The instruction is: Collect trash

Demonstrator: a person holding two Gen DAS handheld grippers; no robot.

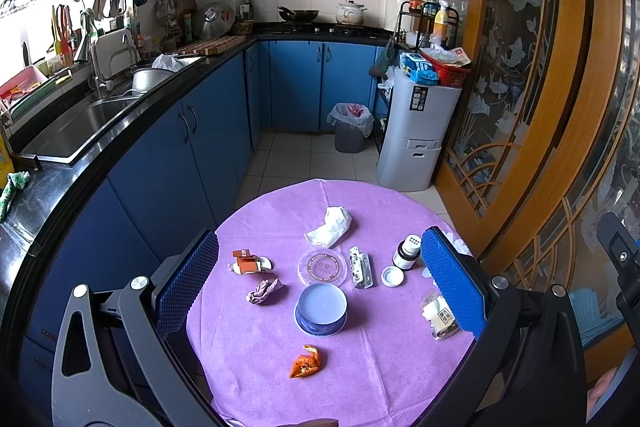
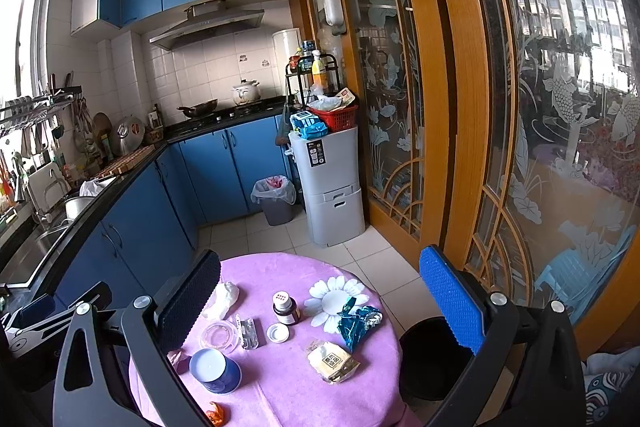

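Observation:
A round table with a purple cloth carries scattered trash. In the left wrist view I see a white crumpled tissue, an orange-and-white torn box, a crumpled purple wrapper, an orange wrapper, a blister pack and a snack packet. The right wrist view adds a crumpled blue foil wrapper and the same snack packet. My left gripper hangs open above the table's middle. My right gripper is open above the table's right side. Both are empty.
A blue cup, a clear lid, a brown pill bottle with its white cap, and a flower coaster share the table. A black bin stands right of the table; a lined grey bin stands by the cabinets.

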